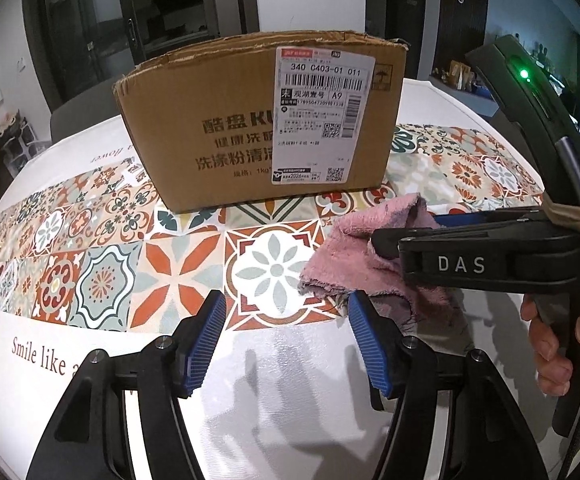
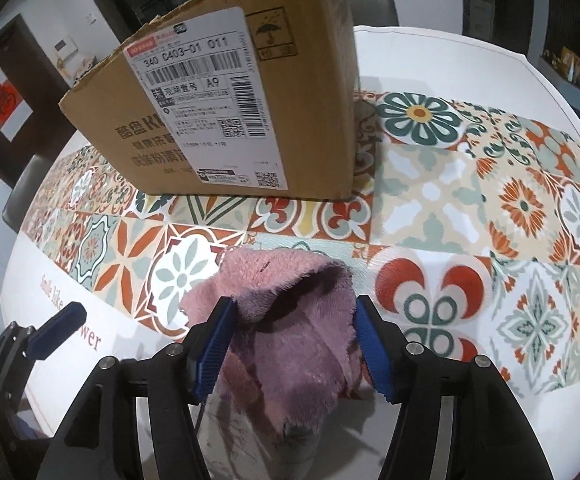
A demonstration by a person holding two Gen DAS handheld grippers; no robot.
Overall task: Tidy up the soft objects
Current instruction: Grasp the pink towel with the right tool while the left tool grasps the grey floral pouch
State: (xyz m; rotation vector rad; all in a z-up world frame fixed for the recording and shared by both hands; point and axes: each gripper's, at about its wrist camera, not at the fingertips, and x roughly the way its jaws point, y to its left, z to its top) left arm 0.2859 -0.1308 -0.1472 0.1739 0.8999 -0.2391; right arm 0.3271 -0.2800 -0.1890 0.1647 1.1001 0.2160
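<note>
The pink cloth (image 2: pixel 290 320) lies crumpled on the table, in front of the cardboard box (image 2: pixel 229 100) but apart from it, near the border between the tile pattern and the white part of the tablecloth (image 2: pixel 490 220). It is a fluffy piece w/ frayed edges, partly folded over itself so it makes a small hump at the far side. In the right wrist view the cloth is between the two blue pads of the right gripper (image 2: pixel 290 344); the jaws are spread, and the cloth bulges against the pads on both sides, but I cannot tell if they really press on it or only touch. In the left wrist view the same cloth (image 1: pixel 354 256) is at the right, and the right gripper (image 1: pixel 402 236) comes in from the right side over it, black body w/ letters "DAS", held by a hand (image 1: pixel 550 344) whose fingers are seen at the right edge. The left gripper (image 1: pixel 285 336) has its jaws spread too, w/ nothing between them, only bare tablecloth (image 1: pixel 89 272); its right pad is just beside the near corner of the cloth, maybe touching the frayed edge. The box (image 1: pixel 257 120) stands upright behind, open at the top w/ torn rim, and has a white shipping label (image 1: pixel 322 112) w/ barcodes on the front. On the white part of the tablecloth is printed text, "Smile like".
</note>
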